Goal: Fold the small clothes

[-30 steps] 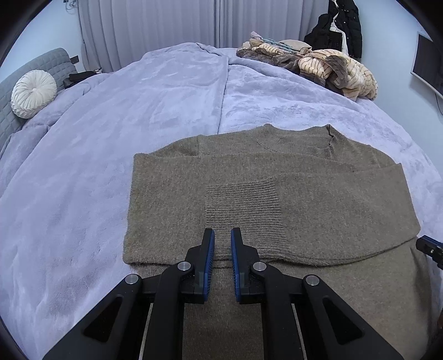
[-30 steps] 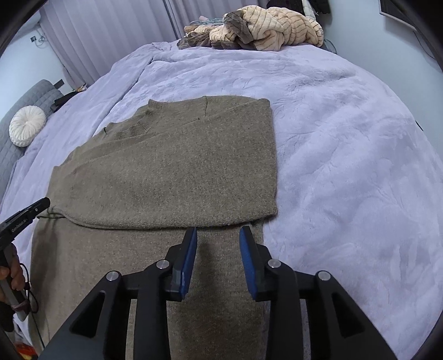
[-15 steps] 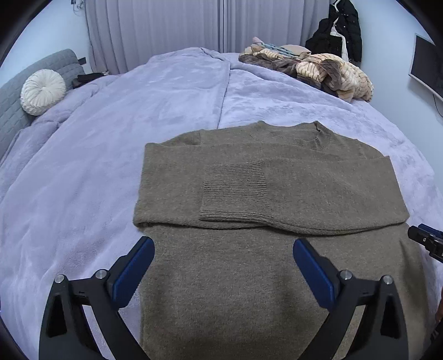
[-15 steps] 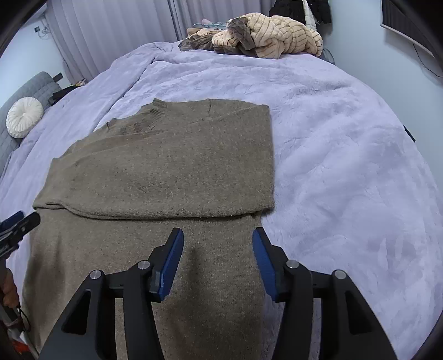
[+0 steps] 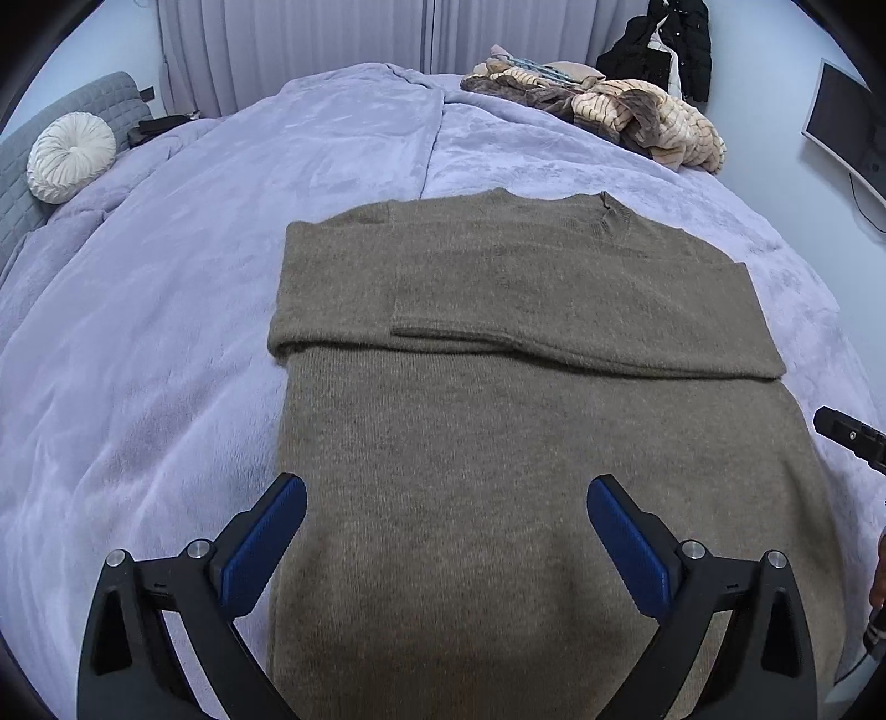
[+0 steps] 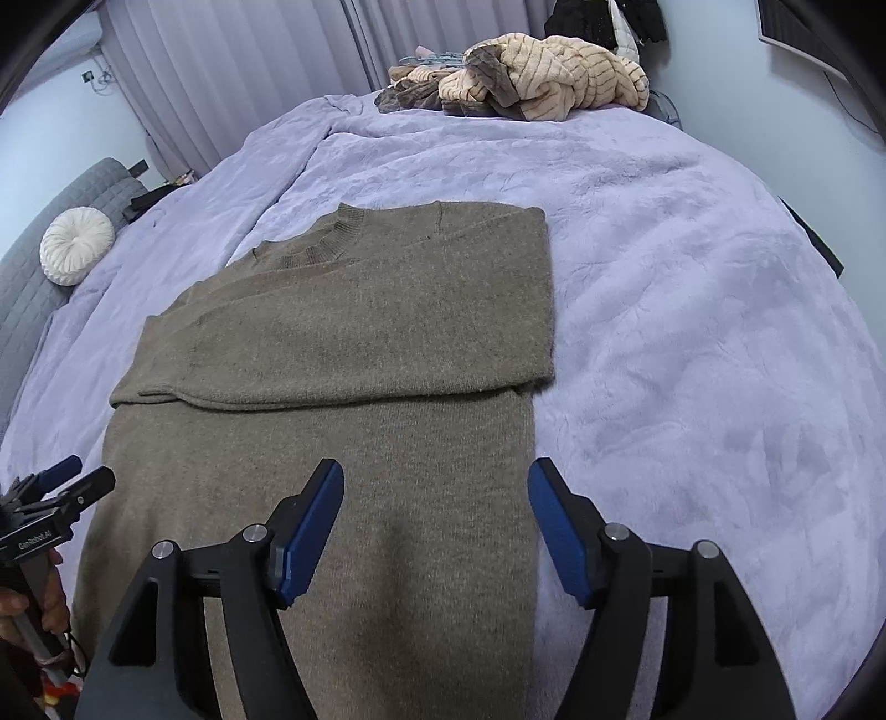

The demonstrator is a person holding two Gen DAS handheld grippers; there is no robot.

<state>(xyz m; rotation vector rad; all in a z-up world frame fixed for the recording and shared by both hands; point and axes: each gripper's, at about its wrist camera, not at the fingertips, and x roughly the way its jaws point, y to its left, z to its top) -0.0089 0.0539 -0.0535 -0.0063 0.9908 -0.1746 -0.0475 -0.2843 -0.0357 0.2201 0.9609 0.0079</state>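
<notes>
An olive-brown knit sweater (image 5: 498, 432) (image 6: 354, 343) lies flat on the lilac bed cover, collar at the far end, both sleeves folded across the chest. My left gripper (image 5: 446, 490) hovers over the sweater's lower body near its left side, jaws wide open and empty. My right gripper (image 6: 434, 476) hangs above the lower right edge of the sweater; its jaws are opening, with nothing between the blue pads. In the left wrist view, the tip of the right gripper (image 5: 847, 435) pokes in at the right edge.
A heap of beige striped and brown clothes (image 5: 603, 119) (image 6: 526, 77) lies at the far end of the bed. A round white cushion (image 5: 69, 158) rests on a grey headboard at left. A dark jacket (image 5: 664, 50) hangs at the back; a screen (image 5: 847, 133) is on the right wall.
Both grippers opened, the left from nearly shut to wide. Both drew back toward the sweater's hem, so more of the lower body shows. The sleeves lie where they were folded.
</notes>
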